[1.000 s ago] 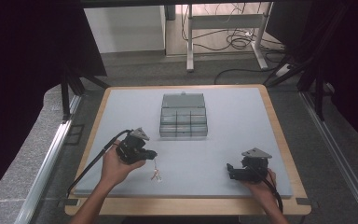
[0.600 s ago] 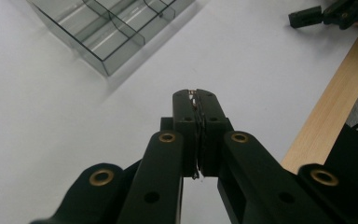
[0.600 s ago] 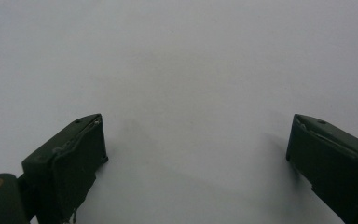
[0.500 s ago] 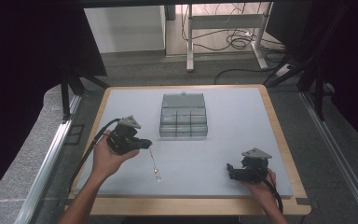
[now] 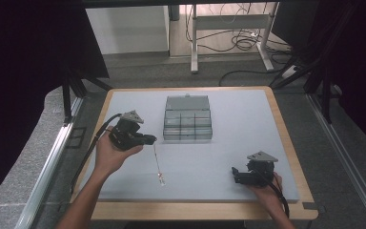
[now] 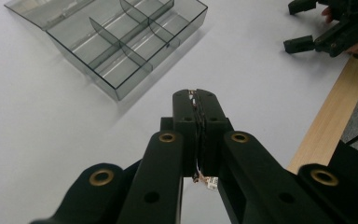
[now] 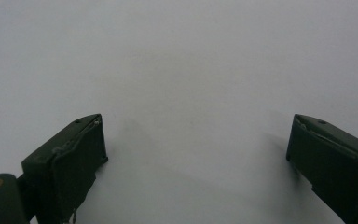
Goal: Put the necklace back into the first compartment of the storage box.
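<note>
My left gripper (image 5: 150, 139) is raised over the left part of the grey mat, shut on the top end of a thin chain necklace (image 5: 157, 162). The chain hangs down and toward me, and its small tag end (image 5: 162, 181) reaches the mat. In the left gripper view the jaws are pressed together (image 6: 196, 100) with the chain pinched between them, and the tag (image 6: 211, 182) dangles below. A clear plastic compartment box (image 5: 188, 125) with its lid folded back stands open at mid-table, its cells (image 6: 121, 44) bare. My right gripper (image 5: 237, 174) rests open at the front right.
The grey mat (image 5: 238, 124) lies on a wooden table (image 5: 286, 138) whose edge frames it. In the left gripper view the other hand and its gripper (image 6: 328, 32) sit at the far right by the wooden edge (image 6: 335, 107). A table frame and cables (image 5: 238, 38) stand on the floor beyond.
My left gripper has moved up and back toward the far left, lifting the necklace so it trails from the jaws. The right gripper has stayed in place.
</note>
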Tool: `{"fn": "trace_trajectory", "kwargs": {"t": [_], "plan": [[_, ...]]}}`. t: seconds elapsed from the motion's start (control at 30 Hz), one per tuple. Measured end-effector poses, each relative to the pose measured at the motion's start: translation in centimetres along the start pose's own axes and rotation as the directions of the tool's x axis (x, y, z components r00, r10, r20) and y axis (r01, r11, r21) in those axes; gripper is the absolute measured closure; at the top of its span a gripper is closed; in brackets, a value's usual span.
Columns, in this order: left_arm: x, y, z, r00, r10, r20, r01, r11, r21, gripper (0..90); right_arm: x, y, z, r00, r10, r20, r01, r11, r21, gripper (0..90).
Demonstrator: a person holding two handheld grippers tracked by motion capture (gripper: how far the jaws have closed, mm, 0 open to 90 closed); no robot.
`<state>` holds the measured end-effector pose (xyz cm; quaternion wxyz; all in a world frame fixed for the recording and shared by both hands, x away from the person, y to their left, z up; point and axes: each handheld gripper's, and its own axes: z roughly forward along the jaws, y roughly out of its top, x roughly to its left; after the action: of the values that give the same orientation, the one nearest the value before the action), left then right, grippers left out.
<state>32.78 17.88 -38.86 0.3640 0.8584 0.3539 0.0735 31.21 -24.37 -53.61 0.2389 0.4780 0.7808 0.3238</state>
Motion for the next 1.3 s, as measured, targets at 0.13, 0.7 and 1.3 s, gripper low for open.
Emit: {"fn": "trace_trajectory", "kwargs": {"t": [0.13, 0.7, 1.3], "plan": [[0.0, 0.5, -0.7, 1.0, 0.003, 0.005, -0.003, 0.9999, -0.012, 89.0, 0.0, 0.0, 0.0, 1.0, 0.0, 0.0, 0.0, 1.0, 0.0, 4.2], [-0.2, 2.9, -3.3, 0.9999, 0.014, -0.006, -0.014, 0.998, -0.062, 88.9, 0.0, 0.0, 0.0, 1.0, -0.002, 0.0, 0.002, 1.0, 0.0, 4.1], [0.4, 5.2, -4.3, 1.0, 0.003, 0.009, -0.002, 0.9947, -0.103, 88.9, 0.0, 0.0, 0.0, 1.0, -0.002, 0.0, 0.002, 1.0, 0.0, 4.1]]}}
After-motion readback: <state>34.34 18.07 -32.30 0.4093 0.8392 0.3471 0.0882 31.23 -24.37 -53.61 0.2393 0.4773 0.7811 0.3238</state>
